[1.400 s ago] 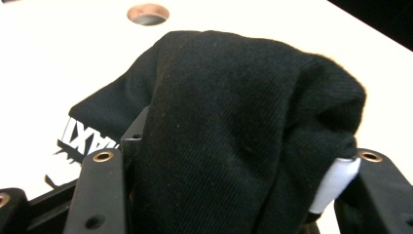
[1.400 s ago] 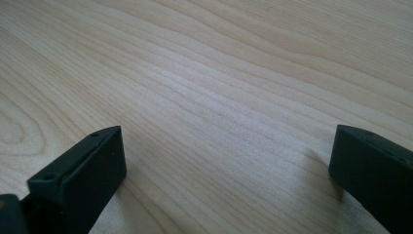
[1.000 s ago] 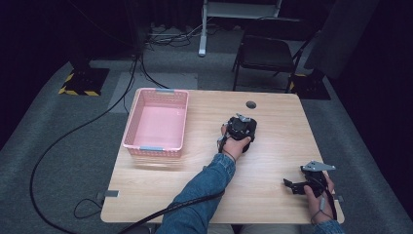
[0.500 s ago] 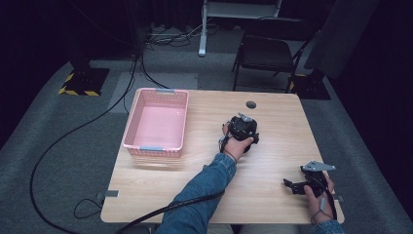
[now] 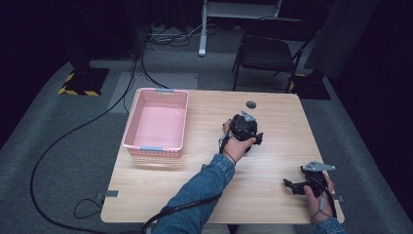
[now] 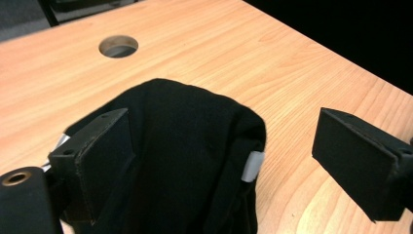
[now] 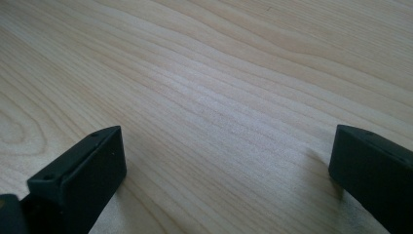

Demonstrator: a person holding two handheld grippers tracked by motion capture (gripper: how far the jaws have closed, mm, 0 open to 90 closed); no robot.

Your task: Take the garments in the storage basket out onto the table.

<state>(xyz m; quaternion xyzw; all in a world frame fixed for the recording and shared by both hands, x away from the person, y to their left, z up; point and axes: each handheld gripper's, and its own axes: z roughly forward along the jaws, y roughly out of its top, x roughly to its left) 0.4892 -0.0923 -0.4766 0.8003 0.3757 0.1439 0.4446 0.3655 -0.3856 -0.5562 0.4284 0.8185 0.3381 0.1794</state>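
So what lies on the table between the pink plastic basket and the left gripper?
Nothing: in the high view, bare wooden table runs from the pink plastic basket to the left gripper, which is over a black cloth.

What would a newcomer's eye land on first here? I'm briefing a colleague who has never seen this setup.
Probably the pink basket at the left of the wooden table, the one bright colour in a dark room. Next, the black cloth lying near the table's middle under the left tongs, whose jaws have just been opening and stand wide, the cloth between them but not pinched. The right tongs rest open near the right front corner.
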